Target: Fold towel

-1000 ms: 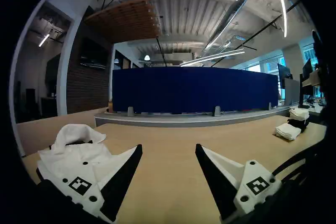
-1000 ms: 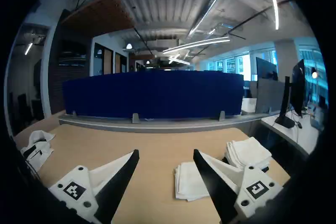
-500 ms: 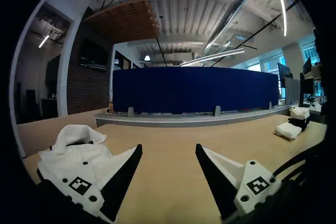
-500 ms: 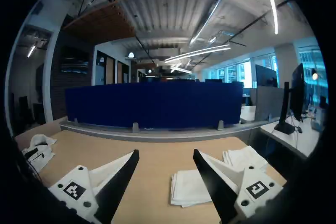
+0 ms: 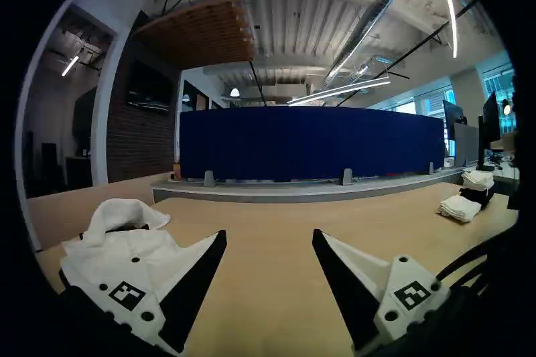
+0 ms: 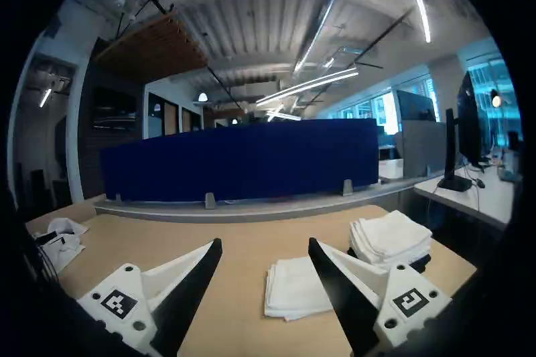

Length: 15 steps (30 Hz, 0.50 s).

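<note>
In the left gripper view my left gripper (image 5: 268, 246) is open above the wooden table (image 5: 281, 223), with nothing between its fingers. A crumpled pile of white towels (image 5: 124, 230) lies behind its left finger. In the right gripper view my right gripper (image 6: 264, 253) is open and holds nothing. A folded white towel (image 6: 291, 287) lies flat on the table just beyond it, partly hidden by the right finger. A stack of folded white towels (image 6: 390, 238) sits to its right. The same folded towels (image 5: 462, 208) appear far right in the left gripper view, and the crumpled pile (image 6: 59, 243) far left in the right gripper view.
A blue partition (image 5: 308, 143) on a grey rail runs along the table's far edge. Monitors (image 6: 462, 129) stand on a neighbouring desk to the right. The table's right edge (image 6: 455, 270) passes close to the towel stack.
The right gripper has tilted and shifted slightly, so the folded towels sit a little more to the left and higher in its view. The left gripper has hardly moved.
</note>
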{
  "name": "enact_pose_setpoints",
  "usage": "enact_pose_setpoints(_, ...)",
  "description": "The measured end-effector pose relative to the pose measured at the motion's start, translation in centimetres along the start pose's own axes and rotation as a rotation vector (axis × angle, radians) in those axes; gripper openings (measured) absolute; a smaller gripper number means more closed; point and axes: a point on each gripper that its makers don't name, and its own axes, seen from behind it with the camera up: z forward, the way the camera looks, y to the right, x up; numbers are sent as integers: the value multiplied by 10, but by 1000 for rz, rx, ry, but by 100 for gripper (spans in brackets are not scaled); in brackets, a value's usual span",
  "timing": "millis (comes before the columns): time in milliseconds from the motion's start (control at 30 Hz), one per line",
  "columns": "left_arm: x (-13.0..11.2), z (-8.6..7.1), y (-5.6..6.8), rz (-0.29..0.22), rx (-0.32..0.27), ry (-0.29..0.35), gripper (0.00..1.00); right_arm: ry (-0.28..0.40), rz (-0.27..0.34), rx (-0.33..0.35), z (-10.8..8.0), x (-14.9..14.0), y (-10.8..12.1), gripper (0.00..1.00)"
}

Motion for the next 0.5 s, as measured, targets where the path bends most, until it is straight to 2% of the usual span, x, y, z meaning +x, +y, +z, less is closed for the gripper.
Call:
enact_pose_setpoints(267, 0, 0, 0, 0, 0, 0, 96, 22, 28, -15, -3, -26, 13, 100)
enact_pose_setpoints(500, 0, 0, 0, 0, 0, 0, 96, 25, 21, 9, 1, -46, 2, 100)
